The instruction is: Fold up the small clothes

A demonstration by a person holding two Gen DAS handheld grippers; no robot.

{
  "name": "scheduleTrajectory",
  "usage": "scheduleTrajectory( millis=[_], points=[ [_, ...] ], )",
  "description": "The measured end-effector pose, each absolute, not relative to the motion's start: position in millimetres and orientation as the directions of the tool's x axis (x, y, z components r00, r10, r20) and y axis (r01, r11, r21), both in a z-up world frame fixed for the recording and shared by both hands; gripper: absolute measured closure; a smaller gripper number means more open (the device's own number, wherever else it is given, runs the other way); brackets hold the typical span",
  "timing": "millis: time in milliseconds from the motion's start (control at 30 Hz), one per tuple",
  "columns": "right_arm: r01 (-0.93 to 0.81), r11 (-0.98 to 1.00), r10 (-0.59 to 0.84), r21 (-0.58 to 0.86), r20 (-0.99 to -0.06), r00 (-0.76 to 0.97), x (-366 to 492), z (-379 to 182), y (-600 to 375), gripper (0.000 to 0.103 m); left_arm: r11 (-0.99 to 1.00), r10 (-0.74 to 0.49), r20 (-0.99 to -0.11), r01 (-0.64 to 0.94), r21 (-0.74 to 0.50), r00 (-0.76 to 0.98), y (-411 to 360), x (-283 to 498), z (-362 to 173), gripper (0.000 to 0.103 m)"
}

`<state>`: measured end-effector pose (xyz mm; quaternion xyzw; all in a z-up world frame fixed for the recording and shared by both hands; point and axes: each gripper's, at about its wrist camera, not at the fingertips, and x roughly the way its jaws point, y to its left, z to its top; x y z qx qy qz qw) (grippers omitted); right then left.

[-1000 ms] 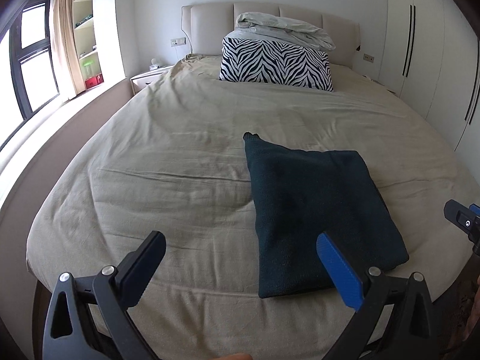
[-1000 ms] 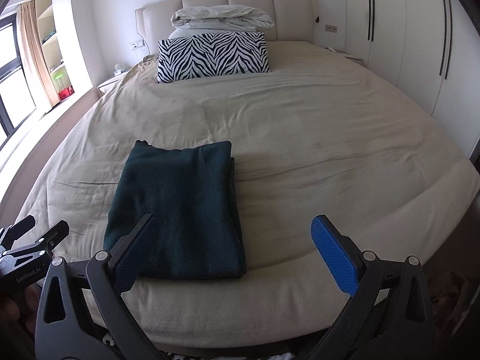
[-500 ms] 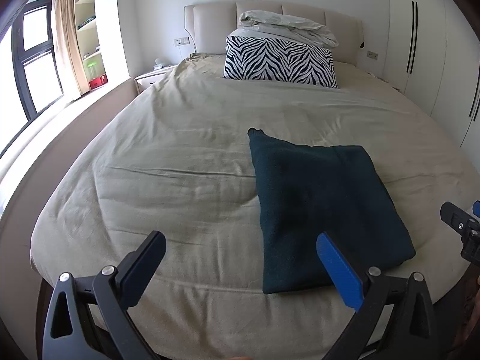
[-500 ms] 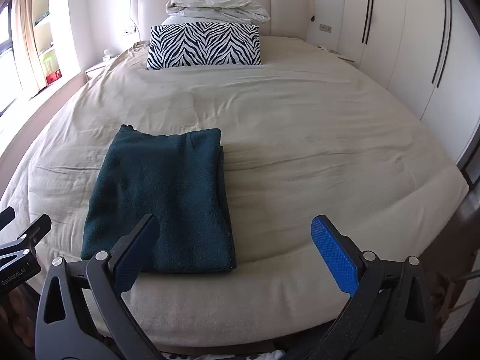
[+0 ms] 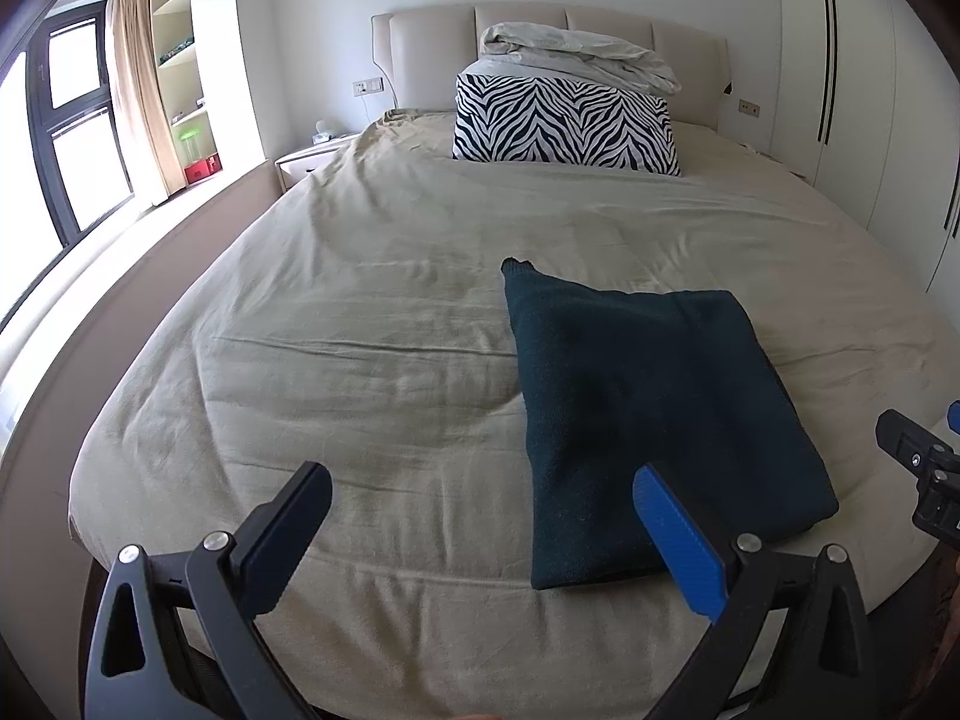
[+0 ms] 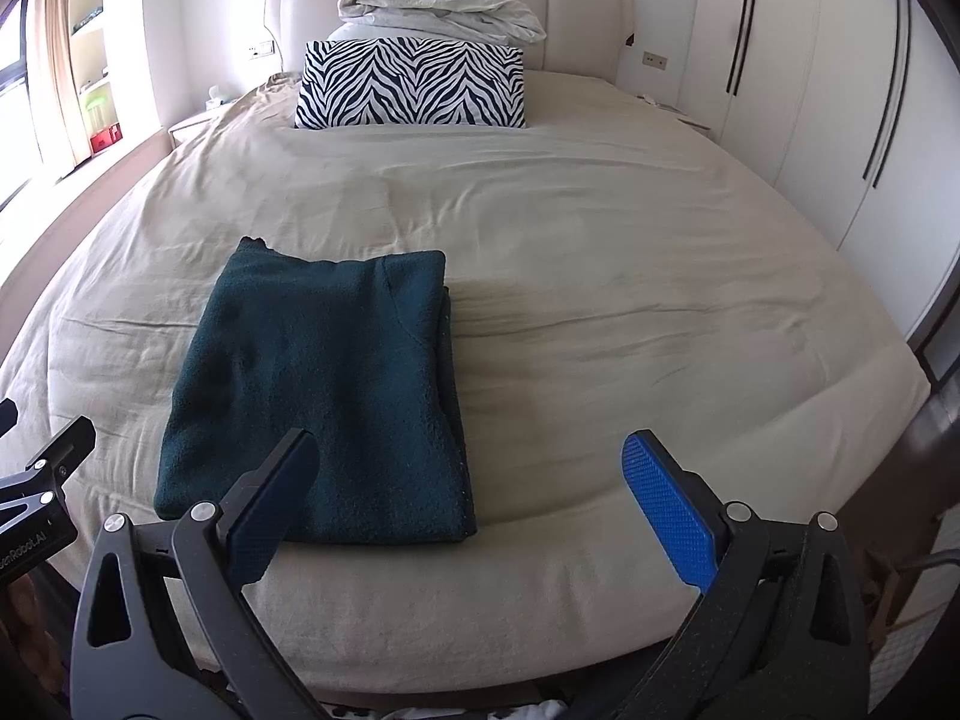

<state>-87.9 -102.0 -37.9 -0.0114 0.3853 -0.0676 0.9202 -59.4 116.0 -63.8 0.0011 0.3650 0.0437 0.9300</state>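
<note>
Both claws pulled back a little from before, left claw (image 5: 480, 516) and right claw (image 6: 471, 486) wide open, holding nothing. Dark green garment (image 6: 324, 396) folded on bed (image 6: 600, 312), near edge at 6 o'clock. Folding probably finished.

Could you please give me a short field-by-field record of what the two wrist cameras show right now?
garment: dark green sweater, folded into a rectangle, lying flat
surface: bed with a beige cover, sweater near its foot edge
left claw: open, empty, held back from the bed
right claw: open, empty, not touching the sweater
head of bed: zebra pillow with a rumpled white blanket behind it
</note>
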Motion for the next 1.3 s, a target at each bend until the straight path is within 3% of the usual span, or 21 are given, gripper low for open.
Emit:
scheduleTrajectory(
  millis=[1300],
  points=[
    [0.098,0.993,-0.118,-0.070,-0.723,0.681,-85.7,-46.3,-106.3,0.000,0.997,0.079,-0.688,-0.076,0.034,0.722,115.9,-58.9,-67.2,0.000]
  ],
)
